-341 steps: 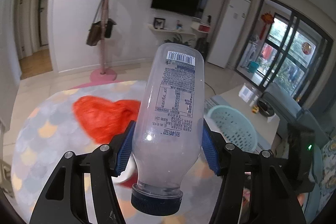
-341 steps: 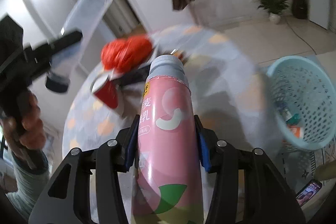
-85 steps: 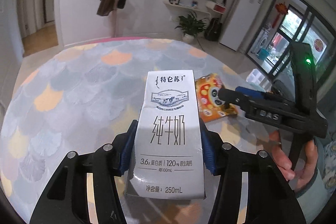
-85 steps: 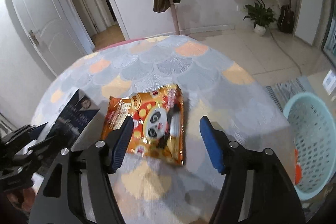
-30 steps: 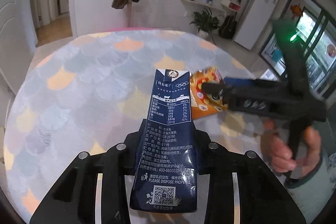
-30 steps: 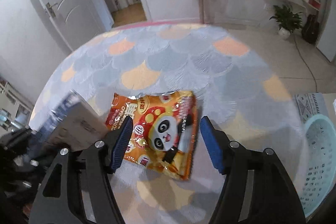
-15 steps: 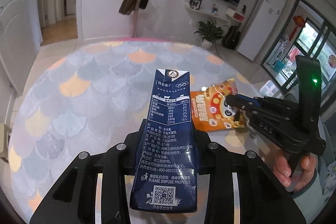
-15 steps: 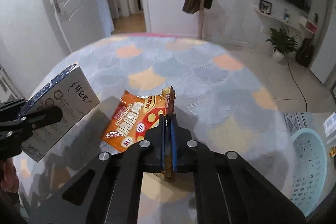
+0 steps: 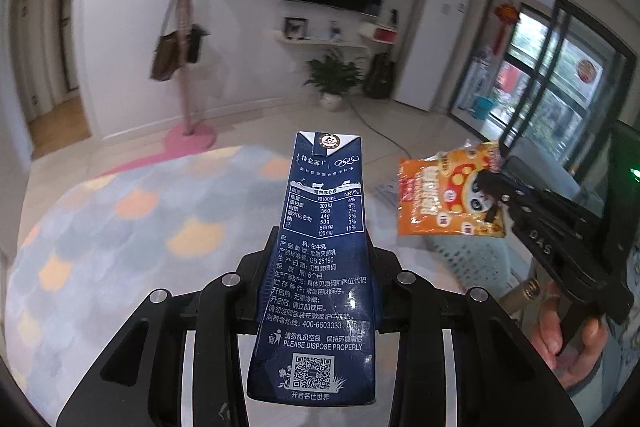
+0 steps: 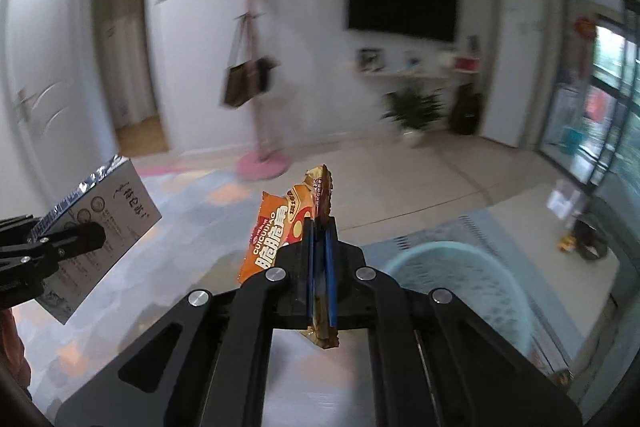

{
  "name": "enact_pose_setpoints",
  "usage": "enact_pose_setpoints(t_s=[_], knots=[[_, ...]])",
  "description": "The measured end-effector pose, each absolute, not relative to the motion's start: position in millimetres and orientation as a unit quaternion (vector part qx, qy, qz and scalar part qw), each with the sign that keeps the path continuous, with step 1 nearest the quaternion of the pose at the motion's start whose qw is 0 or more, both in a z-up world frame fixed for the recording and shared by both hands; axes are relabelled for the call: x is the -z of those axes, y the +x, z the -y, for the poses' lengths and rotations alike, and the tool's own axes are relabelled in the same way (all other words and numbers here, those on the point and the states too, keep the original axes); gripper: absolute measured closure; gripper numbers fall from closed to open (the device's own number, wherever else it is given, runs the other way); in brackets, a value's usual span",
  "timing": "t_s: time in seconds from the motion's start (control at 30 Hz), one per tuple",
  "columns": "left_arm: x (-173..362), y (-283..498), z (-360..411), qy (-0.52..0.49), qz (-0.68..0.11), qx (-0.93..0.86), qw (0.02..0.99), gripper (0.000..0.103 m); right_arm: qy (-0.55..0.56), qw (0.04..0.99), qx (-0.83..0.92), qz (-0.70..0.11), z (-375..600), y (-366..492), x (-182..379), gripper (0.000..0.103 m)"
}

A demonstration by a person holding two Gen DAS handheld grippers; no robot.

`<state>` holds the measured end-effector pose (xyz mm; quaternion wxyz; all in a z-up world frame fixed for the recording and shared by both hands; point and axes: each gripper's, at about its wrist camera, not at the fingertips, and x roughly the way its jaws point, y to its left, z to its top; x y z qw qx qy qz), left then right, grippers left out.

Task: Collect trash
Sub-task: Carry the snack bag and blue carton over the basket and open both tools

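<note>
left wrist view: the left gripper (image 9: 318, 287) is clamping a dark blue carton (image 9: 320, 267) by its narrow sides, top end pointing away, held in the air above the rug (image 9: 120, 227). off to the right, the right gripper (image 9: 494, 195) is pinching an orange snack bag (image 9: 440, 195) by one edge, and a hand (image 9: 568, 343) is holding that tool. a bit of the pale basket (image 9: 468, 259) is showing just below the bag. the carton looks soft and is being squeezed low on its body, so a sudden swing could be working it loose or crushing it further.

right wrist view: the right gripper (image 10: 319, 227) is closed flat on the snack bag (image 10: 288, 227), with most of the bag flopping out to the left of the pads. the basket (image 10: 472, 287) is sitting low to the right, near but not yet under the bag. the carton (image 10: 100, 239) in the left gripper (image 10: 94, 237) is hanging at the left edge. the background is blurring here, so the thin, slick film could be slipping from the pinch, or letting go too soon could be dropping it on the floor beside the rim.
</note>
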<state>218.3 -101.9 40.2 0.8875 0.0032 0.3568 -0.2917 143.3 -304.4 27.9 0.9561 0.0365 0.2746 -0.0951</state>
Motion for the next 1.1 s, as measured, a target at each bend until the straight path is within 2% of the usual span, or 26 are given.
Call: enact_pose_setpoints(t_s=[0.23, 0.47, 0.63, 0.73, 0.77, 0.8, 0.83, 0.97, 1.03, 1.07, 1.1], knots=[[-35.2, 230.5, 189.2, 0.013, -0.363, 0.347, 0.864, 0.069, 0.121, 0.941, 0.154, -0.275, 390.0, 119.4, -9.8, 0.099], [2.8, 245.3, 269.0, 0.023, -0.401, 0.387, 0.83, 0.069, 0.201, 0.912, 0.199, -0.299, 471.8, 94.0, 31.2, 0.099], [29.7, 248.0, 309.7, 0.034, -0.423, 0.402, 0.812, 0.069, 0.217, 0.889, 0.235, -0.327, 499.2, 92.2, 59.6, 0.099], [38.7, 246.3, 327.9, 0.041, -0.43, 0.412, 0.802, 0.069, 0.226, 0.878, 0.247, -0.343, 506.1, 98.0, 72.9, 0.094], [41.1, 247.2, 331.4, 0.04, -0.431, 0.414, 0.801, 0.066, 0.232, 0.874, 0.244, -0.349, 509.8, 102.2, 77.3, 0.094], [43.5, 248.5, 332.8, 0.039, -0.432, 0.414, 0.8, 0.057, 0.237, 0.871, 0.243, -0.354, 512.1, 102.3, 81.8, 0.094], [45.1, 249.6, 333.6, 0.036, -0.432, 0.412, 0.801, 0.053, 0.238, 0.87, 0.243, -0.356, 511.2, 101.1, 84.7, 0.094], [47.4, 246.2, 328.0, 0.031, -0.432, 0.418, 0.798, 0.049, 0.247, 0.865, 0.229, -0.373, 511.8, 103.6, 93.0, 0.094], [46.4, 242.4, 318.9, 0.029, -0.429, 0.414, 0.802, 0.041, 0.25, 0.865, 0.227, -0.372, 510.2, 101.0, 92.7, 0.09], [45.2, 241.3, 315.9, 0.027, -0.428, 0.413, 0.803, 0.038, 0.252, 0.865, 0.226, -0.371, 510.2, 98.3, 91.7, 0.081], [43.0, 238.9, 312.9, 0.025, -0.426, 0.413, 0.805, 0.037, 0.254, 0.865, 0.224, -0.37, 508.2, 95.2, 89.6, 0.068]])
